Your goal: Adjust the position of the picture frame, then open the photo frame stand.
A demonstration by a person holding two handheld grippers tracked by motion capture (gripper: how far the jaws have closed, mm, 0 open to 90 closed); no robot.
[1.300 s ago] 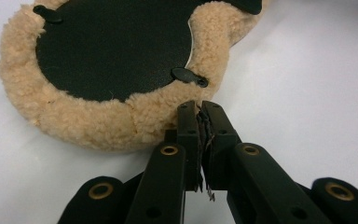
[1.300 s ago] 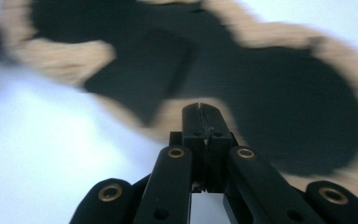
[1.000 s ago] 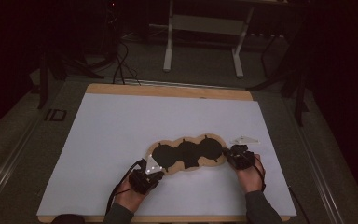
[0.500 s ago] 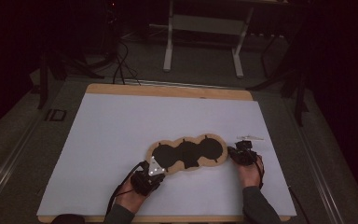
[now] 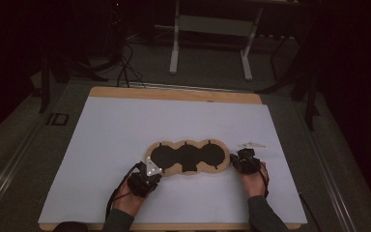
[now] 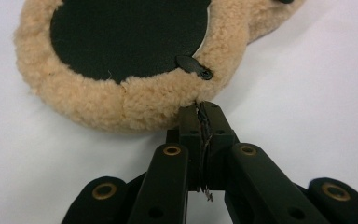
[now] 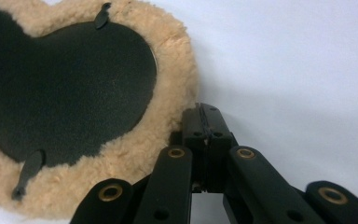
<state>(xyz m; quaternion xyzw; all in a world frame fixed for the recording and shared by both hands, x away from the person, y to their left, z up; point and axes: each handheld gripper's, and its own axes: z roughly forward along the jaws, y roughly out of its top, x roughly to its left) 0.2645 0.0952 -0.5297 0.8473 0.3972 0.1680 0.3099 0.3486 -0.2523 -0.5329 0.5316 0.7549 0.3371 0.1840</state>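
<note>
Fleece pad [image 5: 187, 157], three joined lobes long, lies flat on the white surface [image 5: 125, 125] near the person's edge, its ends squared between the two grippers. Judging by that, any spreading or straightening looks largely done; what remains, as far as can be told, is a final nudge or letting go. The left gripper [image 5: 150, 175] sits at the pad's left end, its jaws pressed together, tips touching the woolly rim; a few dark threads show along the seam between them in the left gripper view. The right gripper [image 5: 239, 162] is at the right end, jaws likewise pressed together, just beside the rim. The pad has a curly tan pile border, matte black round panels, and small black tabs [image 6: 193, 66] with eyelets.
</note>
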